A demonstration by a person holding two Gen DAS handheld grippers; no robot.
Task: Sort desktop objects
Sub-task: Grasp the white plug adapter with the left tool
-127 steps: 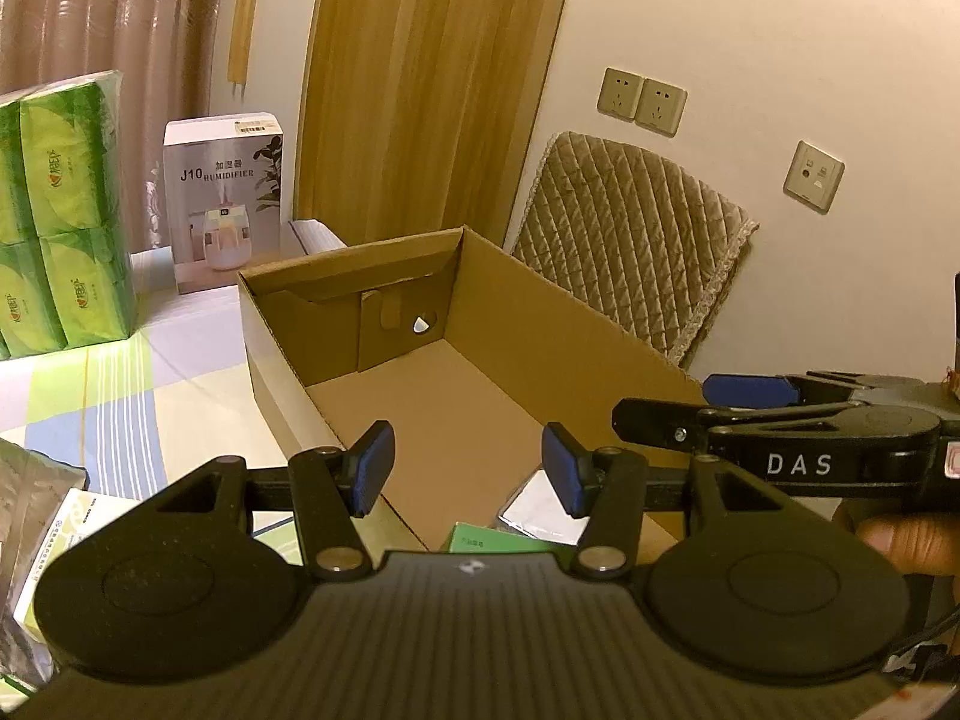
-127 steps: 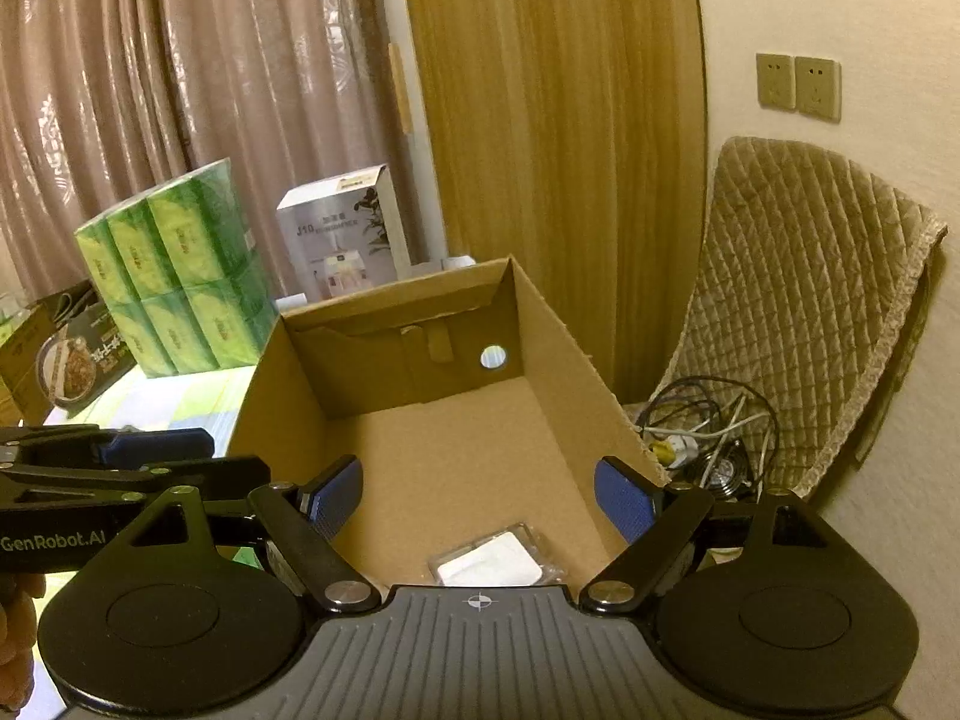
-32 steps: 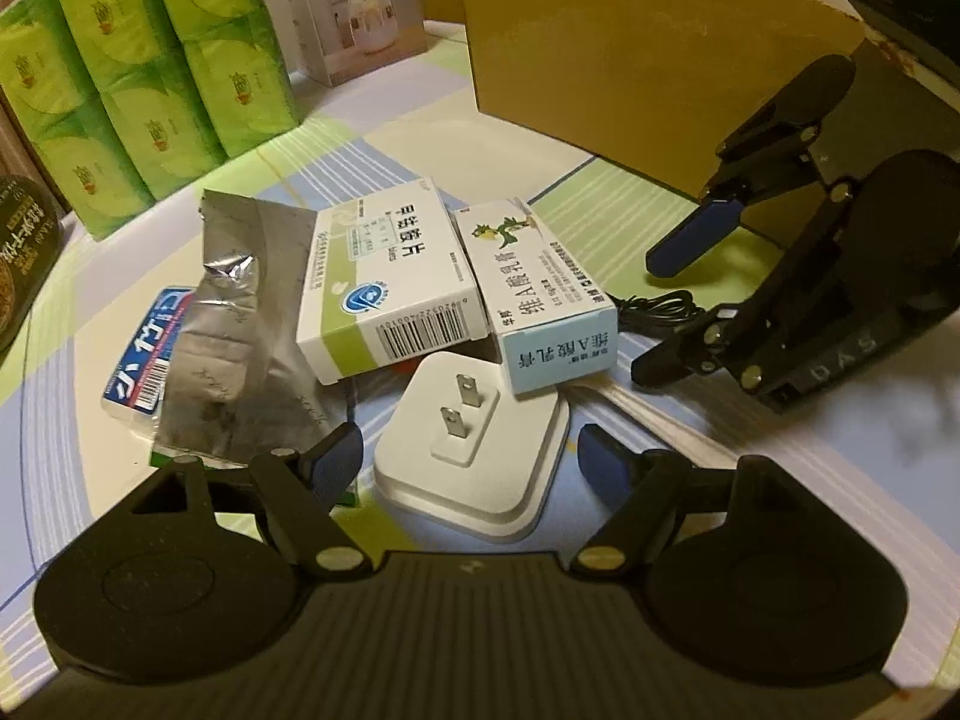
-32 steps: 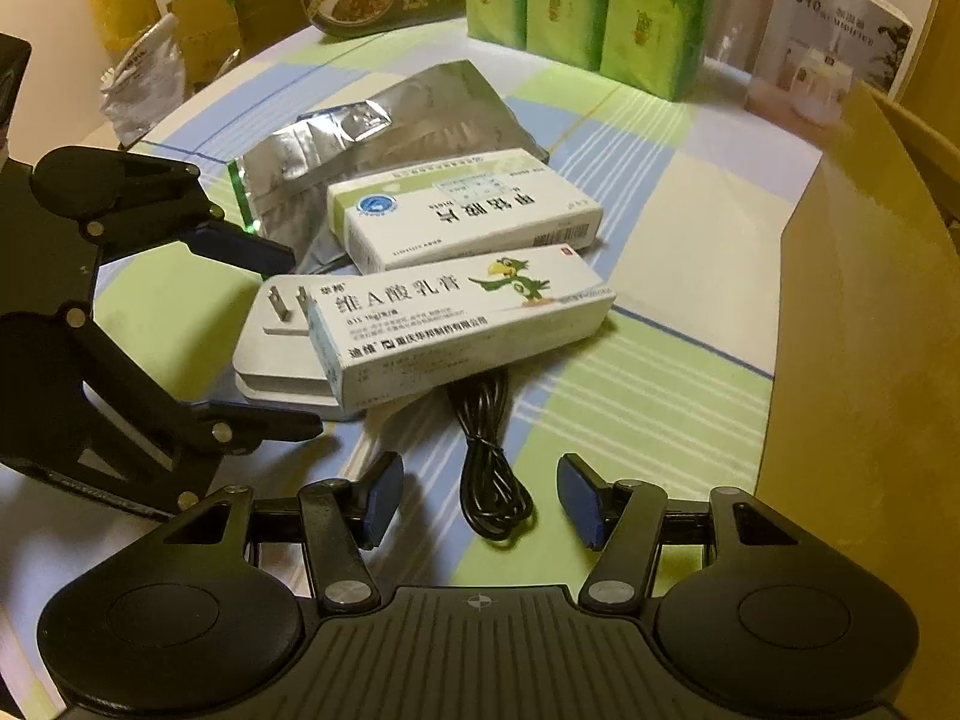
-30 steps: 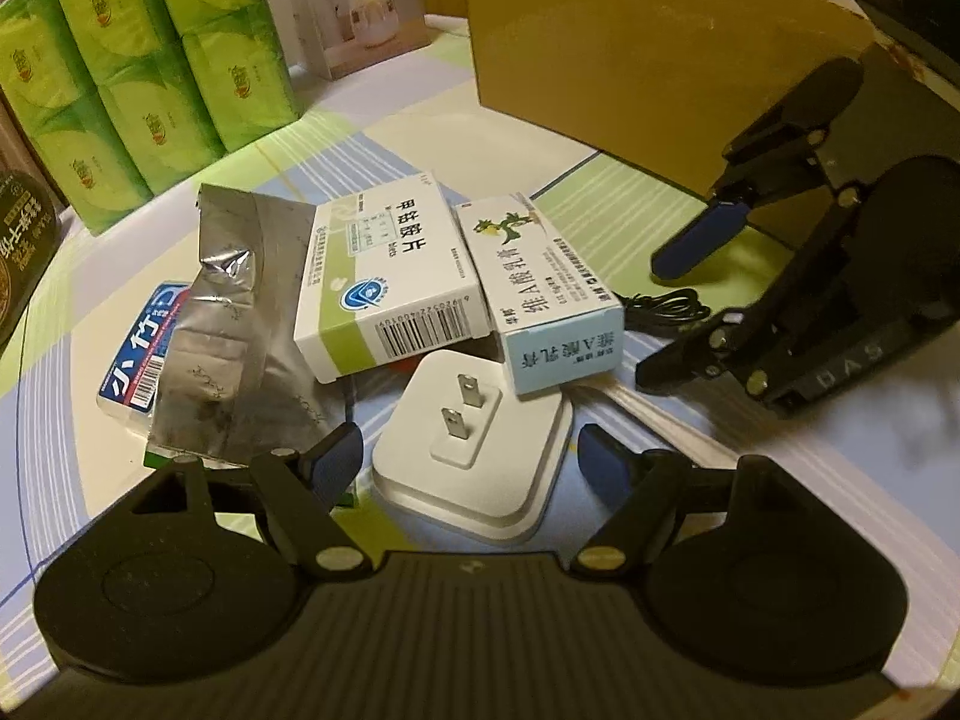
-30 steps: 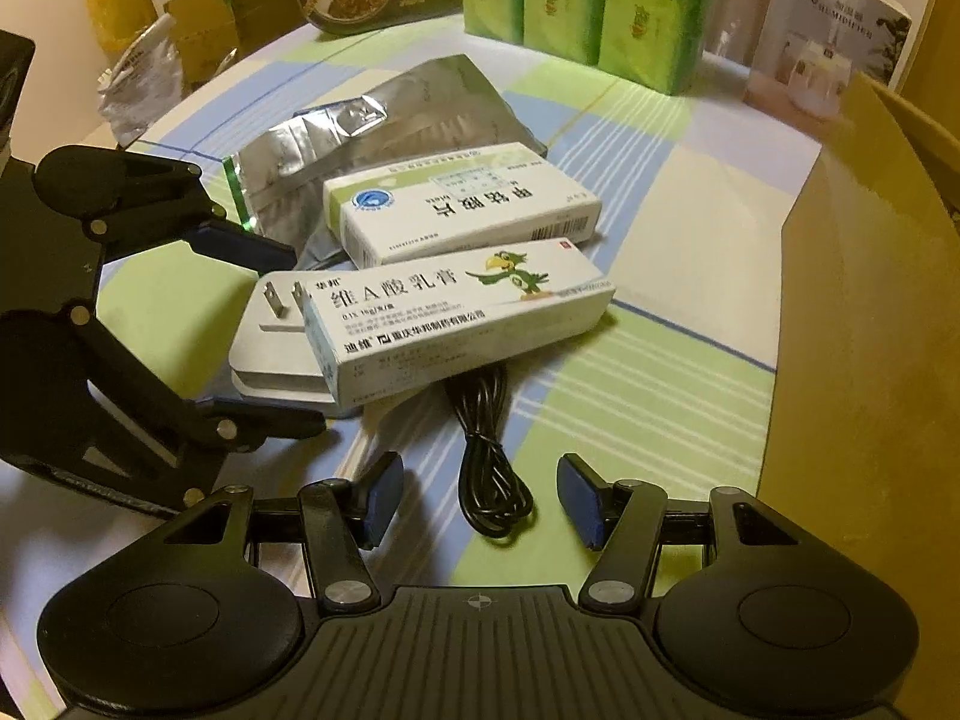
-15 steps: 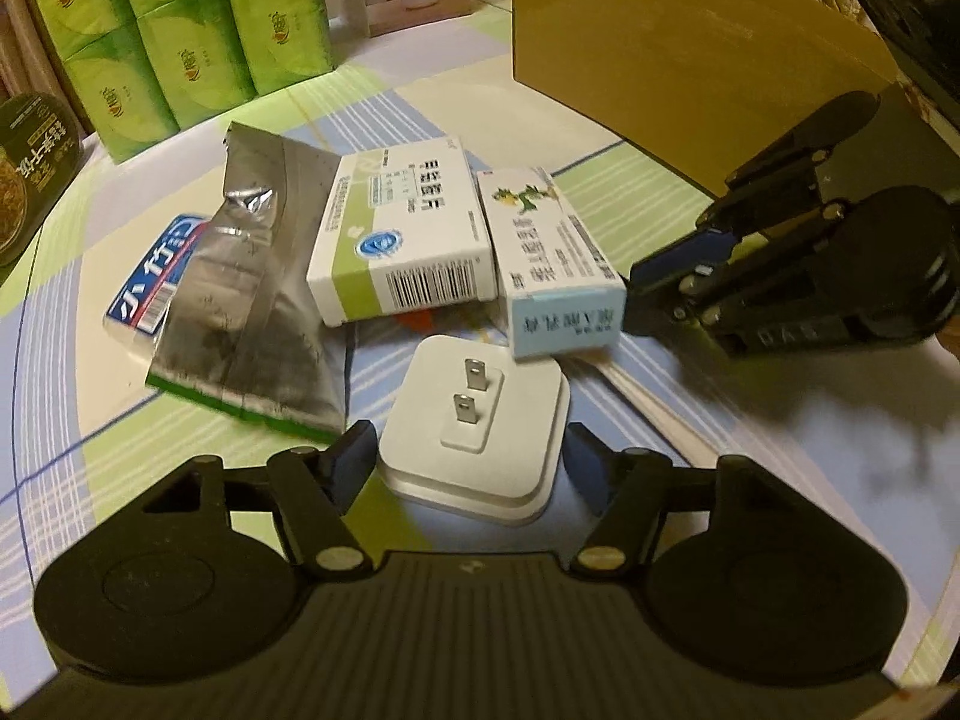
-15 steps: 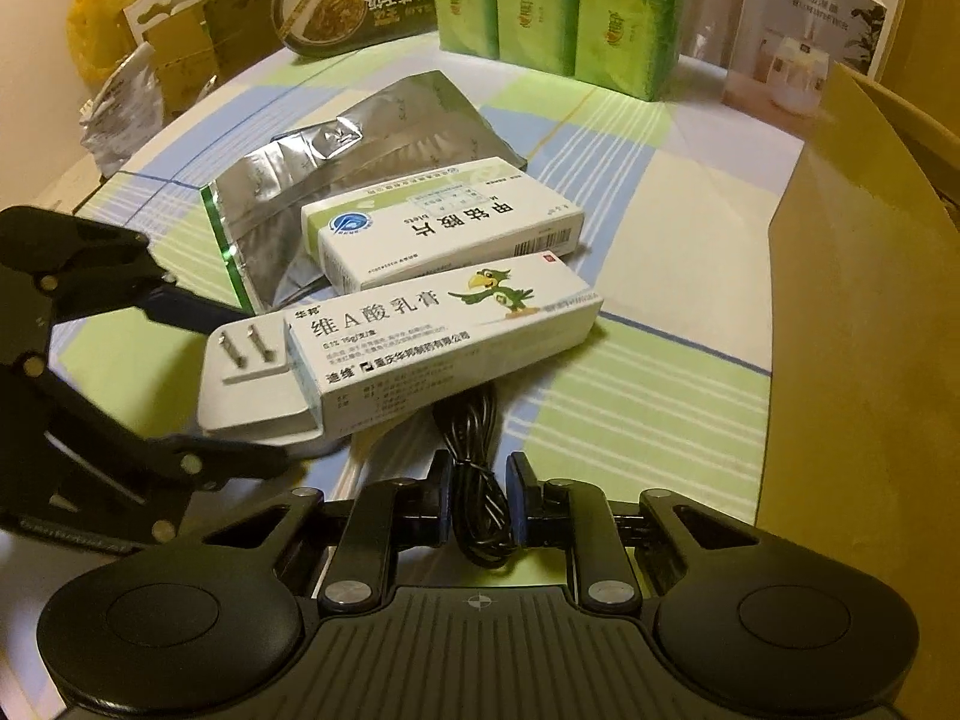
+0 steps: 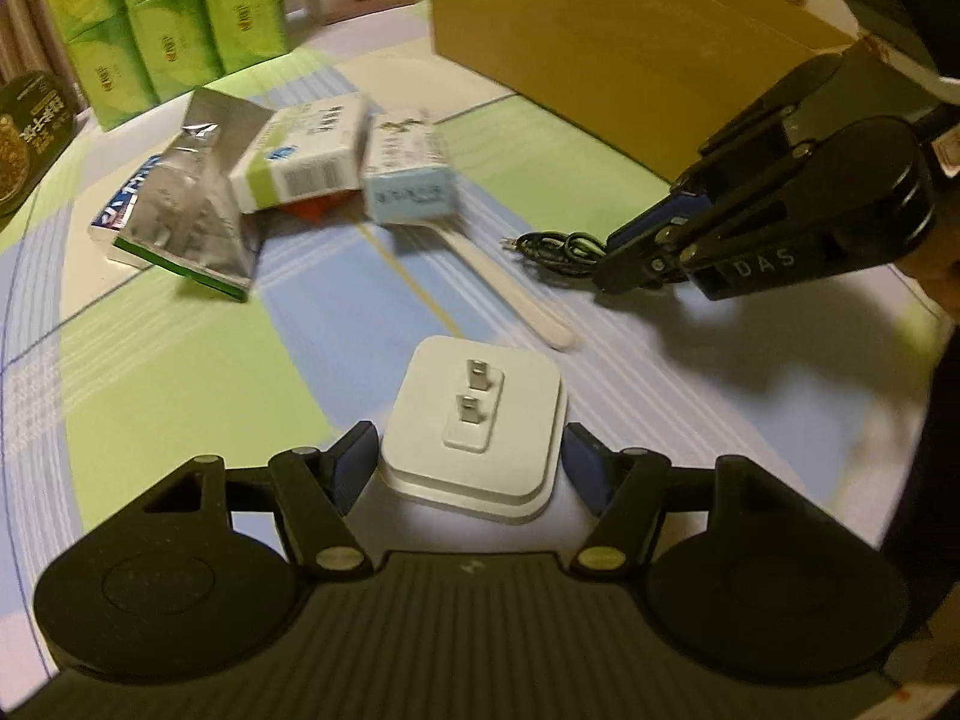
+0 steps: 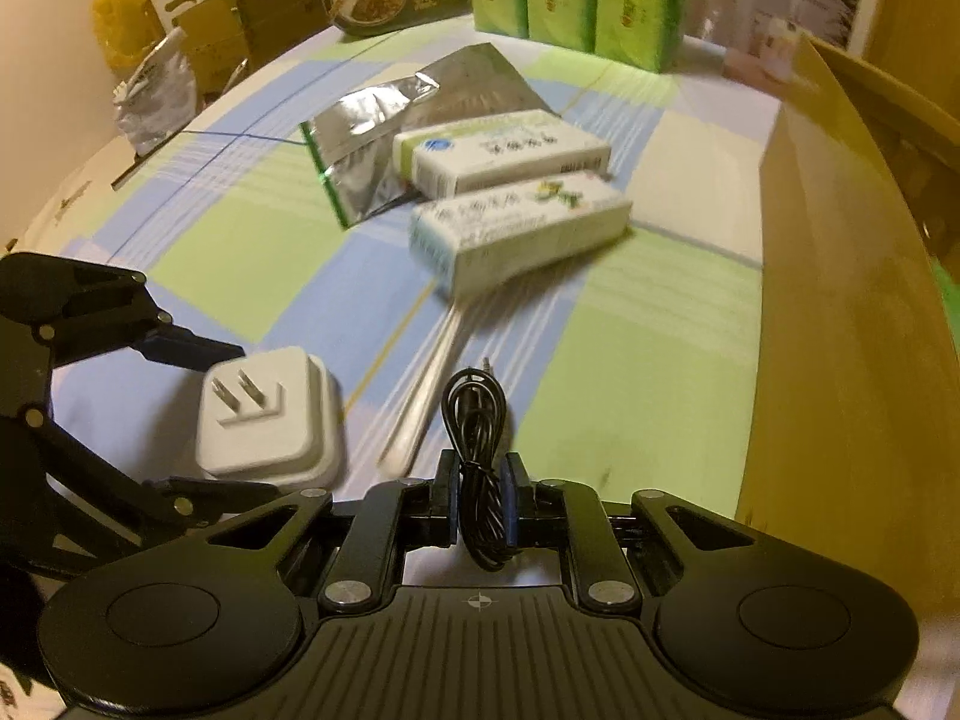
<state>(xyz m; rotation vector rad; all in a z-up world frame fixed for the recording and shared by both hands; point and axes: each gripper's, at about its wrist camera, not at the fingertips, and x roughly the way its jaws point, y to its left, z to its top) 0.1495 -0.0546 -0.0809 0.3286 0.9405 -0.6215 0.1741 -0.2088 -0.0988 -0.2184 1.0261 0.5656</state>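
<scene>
My left claw (image 9: 471,459) is clamped on the white plug adapter (image 9: 477,420), my right claw (image 10: 478,495) pinched shut on the coiled black cable (image 10: 477,420) — both off the tabletop (image 9: 180,372), presumably bound for the cardboard box (image 10: 852,300) to its right.

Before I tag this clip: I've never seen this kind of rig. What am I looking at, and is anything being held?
There is no robot here: a person holds a two-finger hand tool in each hand, and each tool carries a fisheye camera that looks out along its jaws.

In the left-hand view, the left gripper has its jaws closed on a white plug adapter, prongs up. The black tool at its right edge is the right gripper.

In the right-hand view, that gripper is shut on a coiled black cable.

On the checked tablecloth lie two medicine boxes, a foil pouch and a white spoon-like handle. A cardboard box stands at the right.
</scene>
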